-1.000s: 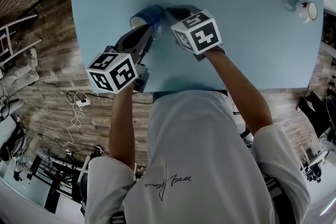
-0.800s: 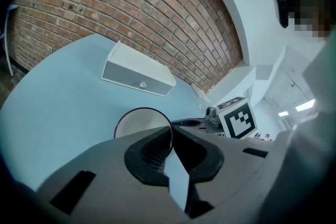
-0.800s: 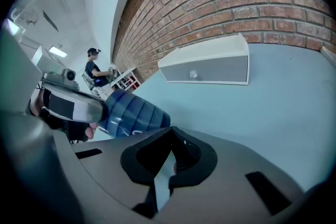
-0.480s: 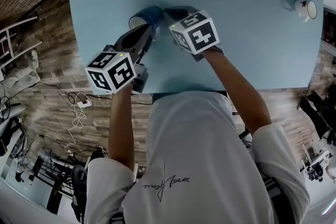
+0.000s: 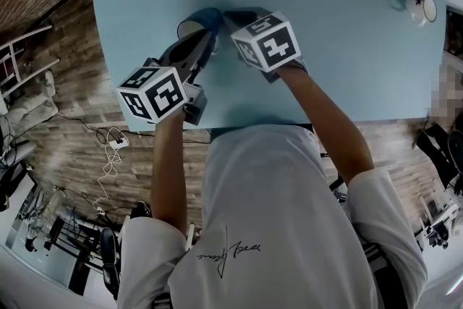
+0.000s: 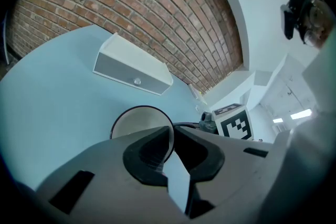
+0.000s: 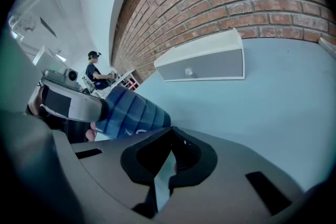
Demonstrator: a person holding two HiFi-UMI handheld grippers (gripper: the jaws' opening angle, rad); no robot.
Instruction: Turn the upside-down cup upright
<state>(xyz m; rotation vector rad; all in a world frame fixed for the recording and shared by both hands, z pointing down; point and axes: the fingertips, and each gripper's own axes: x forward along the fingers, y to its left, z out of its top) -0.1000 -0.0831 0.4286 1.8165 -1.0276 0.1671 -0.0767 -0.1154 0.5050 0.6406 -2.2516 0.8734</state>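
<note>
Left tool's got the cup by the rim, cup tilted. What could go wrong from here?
1. The left tool pinches only the thin rim of the tilted cup; it may swing or slip out while turning.
2. The right tool sits shut beside the cup's base, holding nothing; a small move could knock the cup off the grip.

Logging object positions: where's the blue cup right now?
Head view: the blue cup is tipped sideways left of the table's centre, its rim pinched by the left hand-held gripper, with the right hand-held gripper's tips just right of it.
</note>
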